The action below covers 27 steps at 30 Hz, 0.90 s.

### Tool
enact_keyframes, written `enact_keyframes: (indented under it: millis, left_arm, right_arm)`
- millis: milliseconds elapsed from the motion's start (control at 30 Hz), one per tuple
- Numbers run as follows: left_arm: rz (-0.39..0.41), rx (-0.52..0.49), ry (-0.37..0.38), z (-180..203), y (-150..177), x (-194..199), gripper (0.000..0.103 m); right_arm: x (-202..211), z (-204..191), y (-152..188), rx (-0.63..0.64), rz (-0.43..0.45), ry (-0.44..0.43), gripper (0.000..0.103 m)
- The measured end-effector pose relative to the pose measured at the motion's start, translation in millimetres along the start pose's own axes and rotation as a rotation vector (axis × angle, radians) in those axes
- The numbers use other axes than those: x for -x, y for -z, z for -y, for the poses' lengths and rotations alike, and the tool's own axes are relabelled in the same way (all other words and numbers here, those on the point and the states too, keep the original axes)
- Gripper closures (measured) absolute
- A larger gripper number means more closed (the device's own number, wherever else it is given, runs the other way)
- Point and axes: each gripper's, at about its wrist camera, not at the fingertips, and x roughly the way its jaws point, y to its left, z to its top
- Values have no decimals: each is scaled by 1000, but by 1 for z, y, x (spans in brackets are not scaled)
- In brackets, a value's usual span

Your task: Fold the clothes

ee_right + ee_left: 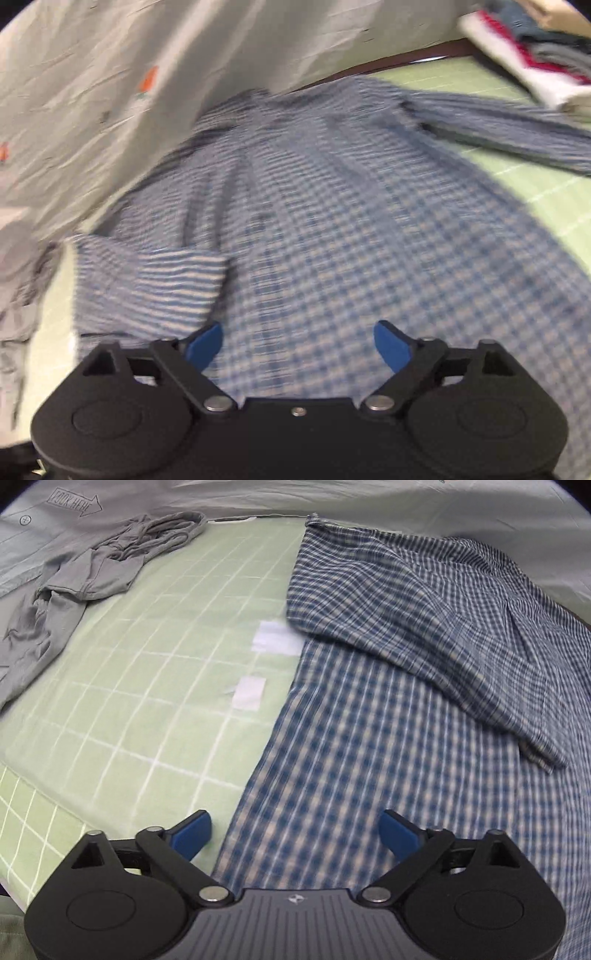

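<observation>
The green grid sheet [155,686] covers the surface, and the plaid shirt [388,738] is my landmark: it lies spread on the sheet, body flat, filling the space ahead of both my hands. One sleeve [424,627] is already folded across its body; the other sleeve [509,125] stretches out beyond the shirt's right edge onto the sheet. So I judge I am partway through the sleeve step, one side in, one side still out.

Left of the shirt, well apart, a grey top [85,587] lies crumpled. Past the shirt's outstretched sleeve, a stack [535,55] of folded clothes sits at the sheet's far corner. Just beside the shirt's left edge, two white patches [275,637] mark the sheet.

My left fingers [295,836] are spread wide and empty, straddling the shirt's left edge near the hem. My right fingers [298,349] are likewise wide apart, holding nothing, above the shirt's lower body; that view is blurred.

Next, I think, my right hand must reach the loose sleeve, pinch its cuff, and bring it across.

Count: one shirt, one grey top, one stack, two patches.
</observation>
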Motion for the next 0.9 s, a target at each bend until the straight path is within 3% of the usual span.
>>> enact_keyframes:
  millis: [67,167,333,467,767,800,867,900]
  left_arm:
    - [0,-4,0,-2,2,0,2]
    - [3,-13,-1,-5,4,1,0]
    - [16,-19,2,-5,6,0,0]
    - [15,-17,2,-7,5,-1,0]
    - [26,-25,4,-2,10,-2,0]
    - [25,-25,4,-2,9,-3,0]
    - [21,-24,5,-1,8,-4,0]
    - [23,-23,5,-1,8,-4,0]
  right_arm:
    - [-8,-11,0,-3,-16,-80,42]
    - [-18,-21,-2,-22,-44,-160,60]
    - [-37,-28,-5,-107,-102,-234,61]
    - [-51,-31,-4,-168,-154,-233,51]
    - [-67,-48,-6,-171,-181,-216,46]
    - [-68,-50,-5,-159,-182,-212,49]
    - [-70,-52,-5,-147,-185,-213,67]
    - [-70,-52,-5,-146,-185,-218,72]
